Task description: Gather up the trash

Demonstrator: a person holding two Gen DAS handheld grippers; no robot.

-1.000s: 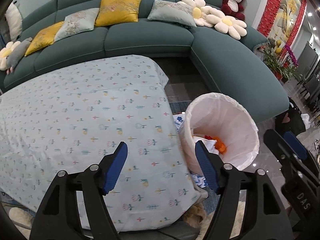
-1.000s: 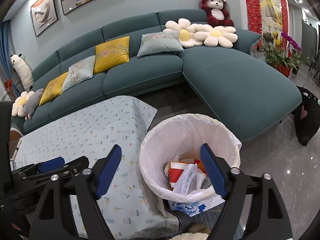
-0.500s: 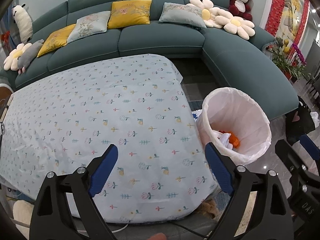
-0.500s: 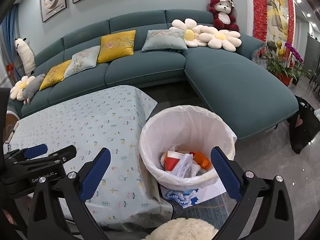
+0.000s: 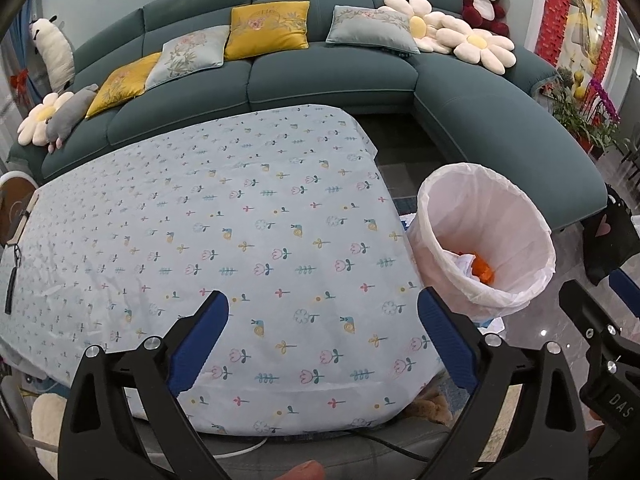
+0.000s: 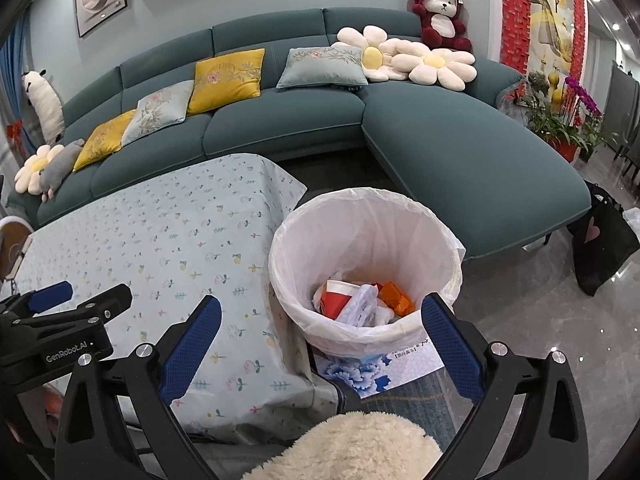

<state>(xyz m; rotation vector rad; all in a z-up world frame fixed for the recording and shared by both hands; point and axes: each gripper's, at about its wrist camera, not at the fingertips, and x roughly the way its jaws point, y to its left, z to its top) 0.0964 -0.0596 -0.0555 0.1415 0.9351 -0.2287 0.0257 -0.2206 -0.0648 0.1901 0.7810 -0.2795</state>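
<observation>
Both sets of jaws just spread wider than a second back, nothing between either pair. Also pulled back a bit from the bin, so more of the table shows now in the left view.

Left gripper point(image 5: 322, 330): released, gaping, hanging over the near end of the table point(image 5: 168, 216), which wears a pale blue flowered cloth, bare apart from the print. Right gripper point(image 6: 320, 332): same deal, wide open and holding nothing, hovering over the near rim of the trash bin point(image 6: 366, 266). Each gripper pokes into the other's view at the edge.

Closest in: fluffy cream cushion point(image 6: 356, 444) at the bottom of the right view, partly blocking the floor in front of the bin. Cable point(image 5: 384, 440) running along under the table's near edge.

Bin stands on the floor just beside the table's right side, white liner folded over the rim. Trash point(image 6: 360, 300) already inside: red and white paper cup, crumpled white wrappers, something orange. Blue floral paper point(image 6: 372, 372) lying flat under and in front of the bin.

Further off, black bag point(image 6: 604, 248) on the glossy floor, near the sofa's end. Teal corner sofa point(image 6: 460, 140) wraps behind both table and bin, lined with yellow and grey cushions and daisy pillows point(image 6: 404, 58). Red plush bear point(image 6: 440, 16) on the backrest, potted flowers point(image 6: 572, 120) far right.
</observation>
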